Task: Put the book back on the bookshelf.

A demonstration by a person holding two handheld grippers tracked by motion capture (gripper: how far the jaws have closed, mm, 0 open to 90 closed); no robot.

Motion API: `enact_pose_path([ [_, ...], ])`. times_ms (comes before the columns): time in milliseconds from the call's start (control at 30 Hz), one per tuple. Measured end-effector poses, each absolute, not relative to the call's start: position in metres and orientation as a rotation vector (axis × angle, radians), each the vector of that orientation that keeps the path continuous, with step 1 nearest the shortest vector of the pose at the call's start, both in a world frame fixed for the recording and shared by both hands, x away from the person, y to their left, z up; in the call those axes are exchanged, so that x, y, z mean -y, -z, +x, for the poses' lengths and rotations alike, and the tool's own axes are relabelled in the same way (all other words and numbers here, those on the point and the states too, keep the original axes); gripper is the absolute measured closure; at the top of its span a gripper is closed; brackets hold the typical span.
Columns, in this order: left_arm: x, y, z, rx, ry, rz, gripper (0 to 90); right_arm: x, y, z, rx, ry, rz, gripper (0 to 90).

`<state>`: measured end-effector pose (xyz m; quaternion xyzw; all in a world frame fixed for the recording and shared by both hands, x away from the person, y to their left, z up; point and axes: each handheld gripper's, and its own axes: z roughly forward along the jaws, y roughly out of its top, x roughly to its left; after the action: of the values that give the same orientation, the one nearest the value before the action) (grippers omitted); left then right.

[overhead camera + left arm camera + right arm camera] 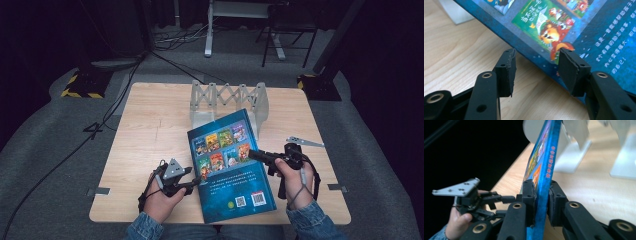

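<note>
- Blue book (231, 165) was held tilted above the table (150, 130), clamped by the right gripper (541, 195).
- Chinese text and QR codes were printed; wording was unreadable.
- Left gripper (536, 70) was spread apart at the book's edge.

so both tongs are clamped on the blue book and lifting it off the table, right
Not quite. The right tongs are shut on the blue book, pinching its edge, as the right gripper view shows. The left tongs are open: in the left gripper view their jaws stand apart at the book's edge, not clamped on it.
</note>
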<state>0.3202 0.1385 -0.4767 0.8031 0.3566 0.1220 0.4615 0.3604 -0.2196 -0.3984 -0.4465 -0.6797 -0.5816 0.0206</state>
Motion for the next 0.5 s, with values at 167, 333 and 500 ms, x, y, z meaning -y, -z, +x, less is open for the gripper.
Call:
enact_pose_path([
  [167, -0.140, 0.472, 0.318, -0.862, -0.317, 1.962, 48.4, 0.217, 0.376, 0.347, 2.167, 1.924, -1.280, 81.4],
  [333, -0.144, 0.472, 0.318, -0.847, -0.299, 1.952, 47.3, 0.209, 0.357, 0.334, 2.290, 1.955, -1.177, 81.6],
  [500, -0.146, 0.471, 0.317, -0.840, -0.323, 1.952, 49.2, 0.204, 0.346, 0.326, 2.348, 2.022, -1.114, 81.9],
])
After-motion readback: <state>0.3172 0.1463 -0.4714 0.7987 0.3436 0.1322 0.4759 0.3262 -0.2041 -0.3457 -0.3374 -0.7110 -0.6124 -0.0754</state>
